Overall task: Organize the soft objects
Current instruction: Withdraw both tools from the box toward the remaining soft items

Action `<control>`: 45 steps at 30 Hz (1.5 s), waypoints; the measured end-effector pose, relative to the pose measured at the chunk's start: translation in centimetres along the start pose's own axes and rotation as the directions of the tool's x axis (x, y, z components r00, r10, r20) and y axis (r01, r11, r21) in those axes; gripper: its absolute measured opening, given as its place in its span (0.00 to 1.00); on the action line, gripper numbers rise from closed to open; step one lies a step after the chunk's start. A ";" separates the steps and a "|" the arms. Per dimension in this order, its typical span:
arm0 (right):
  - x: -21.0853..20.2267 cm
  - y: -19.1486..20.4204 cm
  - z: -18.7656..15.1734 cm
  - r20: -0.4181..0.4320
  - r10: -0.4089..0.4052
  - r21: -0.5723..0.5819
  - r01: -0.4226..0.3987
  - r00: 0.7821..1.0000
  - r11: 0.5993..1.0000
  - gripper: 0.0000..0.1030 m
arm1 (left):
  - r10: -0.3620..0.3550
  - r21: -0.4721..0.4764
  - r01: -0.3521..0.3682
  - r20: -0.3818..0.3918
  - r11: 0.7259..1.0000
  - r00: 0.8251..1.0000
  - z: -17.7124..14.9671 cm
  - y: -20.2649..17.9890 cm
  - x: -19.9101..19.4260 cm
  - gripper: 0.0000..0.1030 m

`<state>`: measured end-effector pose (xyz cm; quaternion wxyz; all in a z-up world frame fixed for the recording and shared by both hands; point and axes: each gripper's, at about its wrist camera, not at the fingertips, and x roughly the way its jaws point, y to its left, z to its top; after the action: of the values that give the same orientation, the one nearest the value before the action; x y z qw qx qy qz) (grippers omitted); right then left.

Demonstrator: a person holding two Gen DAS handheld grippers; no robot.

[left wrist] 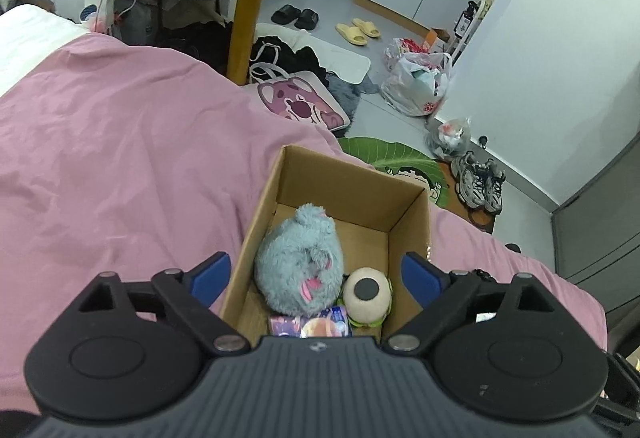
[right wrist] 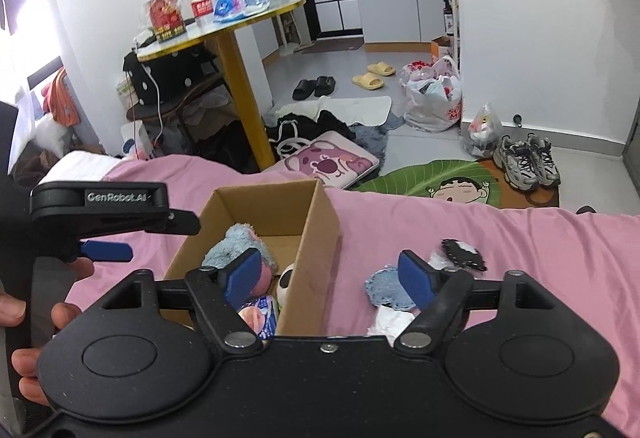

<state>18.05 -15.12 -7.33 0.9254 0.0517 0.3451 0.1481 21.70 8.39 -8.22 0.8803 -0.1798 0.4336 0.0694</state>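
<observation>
A cardboard box [left wrist: 408,214] stands on the pink bedsheet [left wrist: 120,142]. Inside lie a grey-blue plush [left wrist: 300,258], a cream ball plush with a black spot [left wrist: 366,298] and a purple printed soft item [left wrist: 312,326]. My left gripper [left wrist: 316,274] is open and empty, hovering over the box. In the right wrist view the box [right wrist: 316,238] is left of centre. My right gripper [right wrist: 330,278] is open and empty above the box's right wall. A blue denim patch [right wrist: 386,288], a black-and-white plush piece [right wrist: 464,256] and a white soft item [right wrist: 390,320] lie on the sheet to the right.
The left gripper [right wrist: 108,250] shows in the right wrist view, held by a hand beside the box. Beyond the bed stand a yellow-legged table [right wrist: 244,86], a pink bear cushion [right wrist: 328,160], bags [right wrist: 434,102], sneakers [right wrist: 526,160] and a green mat [right wrist: 432,178].
</observation>
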 end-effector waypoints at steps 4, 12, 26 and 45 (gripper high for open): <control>-1.2 -1.1 -0.1 0.020 -0.001 0.015 0.001 1.000 1.000 0.85 | 0.005 0.016 -0.005 0.004 1.000 1.000 -0.6 -0.6 -1.1 0.92; -3.4 -2.8 -0.5 0.058 -0.007 0.041 0.005 0.998 0.999 0.98 | -0.014 0.083 0.011 0.040 0.997 0.999 -1.8 -2.9 -3.8 1.00; -7.3 -6.5 -0.7 0.121 -0.013 0.069 0.004 0.993 0.998 1.00 | -0.063 0.096 0.055 0.085 0.994 0.994 -3.2 -5.5 -7.0 1.00; -6.1 -11.9 -2.6 0.042 0.045 0.139 -0.050 0.998 0.989 1.00 | 0.023 0.134 -0.026 0.025 0.991 0.999 -4.5 -9.8 -7.1 1.00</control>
<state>14.79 -28.37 -7.87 0.9222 0.1275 0.3354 0.1445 16.78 -2.18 -2.63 0.8945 -0.1139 0.4292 0.0527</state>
